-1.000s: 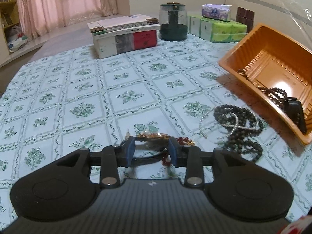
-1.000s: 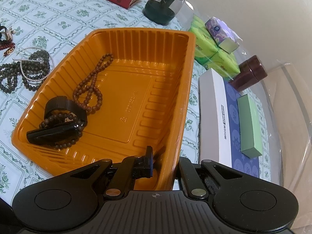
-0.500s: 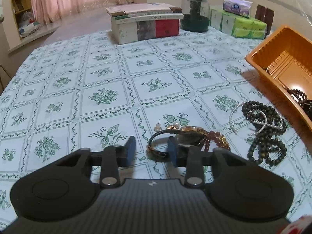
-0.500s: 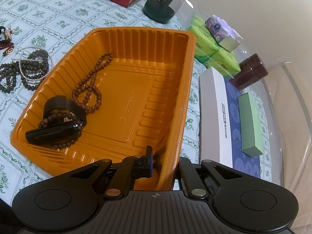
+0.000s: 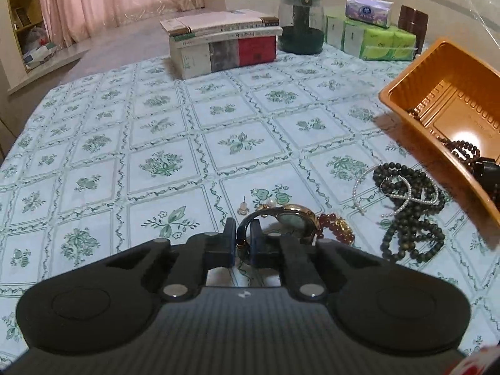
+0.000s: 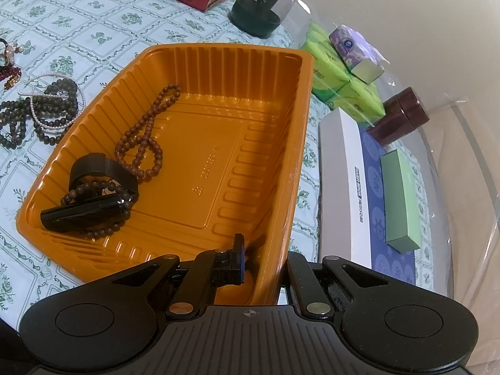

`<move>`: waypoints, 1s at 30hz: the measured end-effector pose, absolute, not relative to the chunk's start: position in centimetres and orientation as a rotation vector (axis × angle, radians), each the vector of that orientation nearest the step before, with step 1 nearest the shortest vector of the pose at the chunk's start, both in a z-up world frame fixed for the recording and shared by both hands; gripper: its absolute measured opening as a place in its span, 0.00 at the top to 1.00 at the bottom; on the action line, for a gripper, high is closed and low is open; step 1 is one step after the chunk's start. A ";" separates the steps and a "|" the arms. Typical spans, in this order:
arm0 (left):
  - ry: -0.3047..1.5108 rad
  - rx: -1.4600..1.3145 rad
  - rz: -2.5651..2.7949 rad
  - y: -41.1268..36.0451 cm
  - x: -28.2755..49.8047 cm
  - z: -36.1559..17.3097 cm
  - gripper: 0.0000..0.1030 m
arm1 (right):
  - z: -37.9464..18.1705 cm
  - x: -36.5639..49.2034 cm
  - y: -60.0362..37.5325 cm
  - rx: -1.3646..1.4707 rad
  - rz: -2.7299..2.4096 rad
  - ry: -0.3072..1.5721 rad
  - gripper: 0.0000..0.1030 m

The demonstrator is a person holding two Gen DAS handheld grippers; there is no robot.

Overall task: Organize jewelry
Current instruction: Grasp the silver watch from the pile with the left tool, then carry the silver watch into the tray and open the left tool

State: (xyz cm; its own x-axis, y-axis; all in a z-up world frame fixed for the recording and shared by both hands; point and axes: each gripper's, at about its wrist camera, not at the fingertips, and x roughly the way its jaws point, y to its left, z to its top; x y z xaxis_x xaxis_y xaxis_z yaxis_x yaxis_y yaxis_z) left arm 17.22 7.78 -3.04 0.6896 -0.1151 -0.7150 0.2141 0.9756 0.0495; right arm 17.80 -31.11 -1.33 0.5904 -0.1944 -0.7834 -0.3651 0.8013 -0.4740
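Note:
A gold watch point(image 5: 293, 222) with a black strap lies on the floral cloth. My left gripper point(image 5: 243, 237) is closing its jaws, and the pads press on the strap's loop. Beside the watch lie a red bead bracelet point(image 5: 336, 223), a small stud earring point(image 5: 242, 207), dark bead strands point(image 5: 409, 218) and a pearl strand point(image 5: 403, 187). My right gripper point(image 6: 265, 268) is shut on the near wall of the orange tray point(image 6: 265, 143), which it holds tilted. In the tray lie a brown bead strand point(image 6: 147, 143) and a black band point(image 6: 93, 168) tangled with dark beads.
At the table's far side stand a stack of books point(image 5: 222, 43), a glass jar point(image 5: 301, 25) and green tissue packs point(image 5: 375, 40). To the right of the tray lie a white and blue box point(image 6: 350, 187), a green box point(image 6: 400, 203) and a brown tin point(image 6: 400, 118).
My left gripper's jaws went from wide apart to pinched on the watch strap, and the gripper shifted slightly relative to the jewelry. The right gripper and tray have stayed put.

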 end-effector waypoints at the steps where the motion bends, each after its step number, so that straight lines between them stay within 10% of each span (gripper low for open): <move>1: 0.782 0.130 -0.182 7.8 17.1 -2.8 0.93 | -1.3 17.8 -31.1 -0.659 0.108 0.951 0.94; 30: 0.675 0.048 -0.477 -6.3 16.9 2.5 0.93 | -1.2 17.7 -31.0 -0.662 0.109 0.947 0.94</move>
